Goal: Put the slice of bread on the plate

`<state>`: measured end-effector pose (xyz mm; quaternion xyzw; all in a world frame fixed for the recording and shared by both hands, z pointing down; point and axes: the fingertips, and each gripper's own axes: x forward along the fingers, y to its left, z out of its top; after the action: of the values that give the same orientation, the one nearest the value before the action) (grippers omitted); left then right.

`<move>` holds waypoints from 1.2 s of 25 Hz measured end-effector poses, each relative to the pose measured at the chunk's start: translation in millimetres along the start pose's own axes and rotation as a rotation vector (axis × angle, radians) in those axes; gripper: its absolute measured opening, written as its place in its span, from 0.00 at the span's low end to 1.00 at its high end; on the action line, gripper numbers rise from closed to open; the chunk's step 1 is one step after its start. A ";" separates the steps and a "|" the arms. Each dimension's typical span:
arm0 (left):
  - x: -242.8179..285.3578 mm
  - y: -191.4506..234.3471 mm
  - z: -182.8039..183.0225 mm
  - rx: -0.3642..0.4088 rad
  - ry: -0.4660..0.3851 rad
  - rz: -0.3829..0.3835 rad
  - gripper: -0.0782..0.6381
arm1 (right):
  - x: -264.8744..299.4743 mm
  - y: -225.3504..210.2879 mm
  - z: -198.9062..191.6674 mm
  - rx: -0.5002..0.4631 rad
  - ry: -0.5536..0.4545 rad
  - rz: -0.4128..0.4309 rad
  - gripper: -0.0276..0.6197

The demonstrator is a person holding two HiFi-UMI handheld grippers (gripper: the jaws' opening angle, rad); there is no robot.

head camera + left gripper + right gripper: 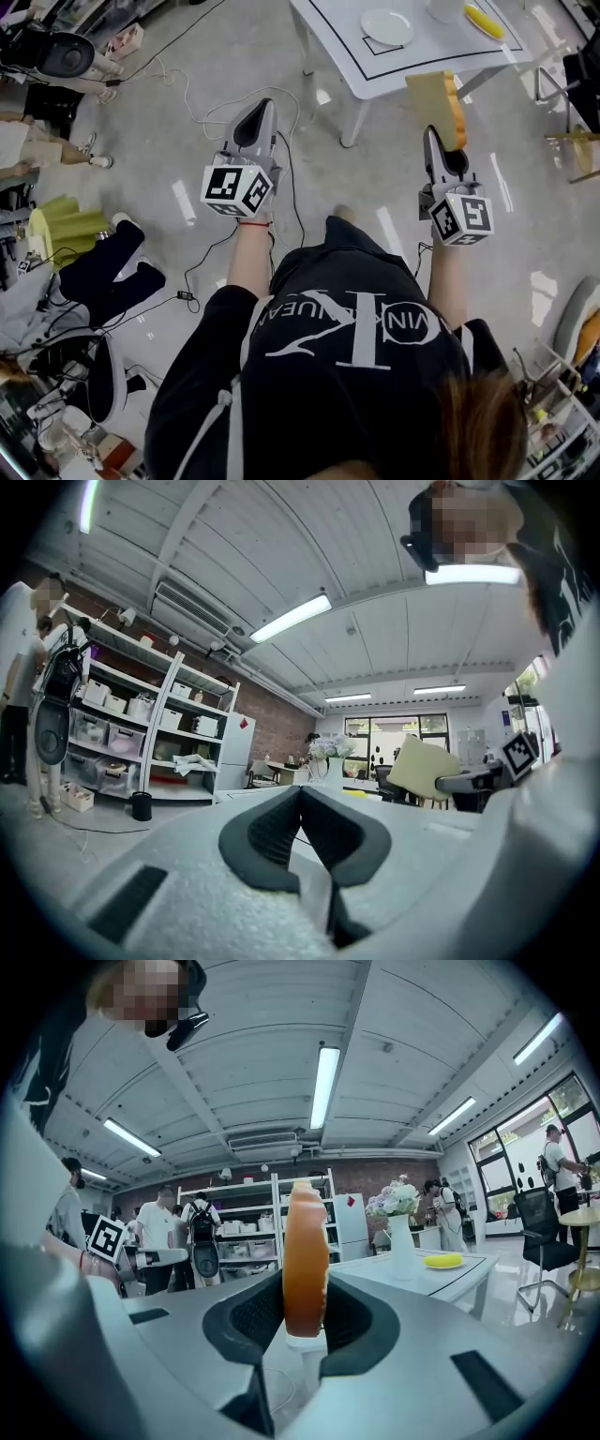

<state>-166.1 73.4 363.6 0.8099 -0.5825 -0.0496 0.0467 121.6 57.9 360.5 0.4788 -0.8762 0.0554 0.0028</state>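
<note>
In the head view my right gripper (437, 139) is shut on the lower edge of a slice of bread (436, 103), tan with an orange-brown crust, held upright in the air short of the white table (375, 80). A white plate (387, 26) lies on that table, beyond the bread. In the right gripper view the bread (305, 1251) stands edge-on with both pads pressed on it. My left gripper (263, 105) is shut on nothing over the floor. In its own view the left gripper (300, 794) has its pads meeting, and the bread (422, 766) shows to the right.
A yellow item (484, 19) lies on the table's far right, and a vase of flowers (401, 1241) stands on it. Cables (197, 112) trail over the floor. A seated person (103, 267) is at the left. Storage shelves (141, 742) and several people (159, 1232) stand further off.
</note>
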 end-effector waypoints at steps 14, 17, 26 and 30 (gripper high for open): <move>47.9 -3.1 3.3 0.002 0.013 0.027 0.12 | 37.9 -39.9 13.0 0.011 0.000 0.042 0.19; 48.5 -3.9 7.8 0.002 0.012 0.026 0.12 | 39.4 -42.0 13.5 0.018 0.006 0.047 0.19; 67.4 -8.3 -21.8 -0.024 0.070 0.002 0.12 | 50.4 -53.1 -14.0 0.070 0.038 0.036 0.19; 95.5 -2.3 -20.4 -0.016 0.069 -0.039 0.12 | 66.7 -63.5 -13.5 0.088 0.036 0.009 0.19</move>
<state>-131.0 -16.1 381.0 0.8220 -0.5643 -0.0270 0.0723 138.2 -30.7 383.8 0.4734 -0.8749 0.1023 -0.0029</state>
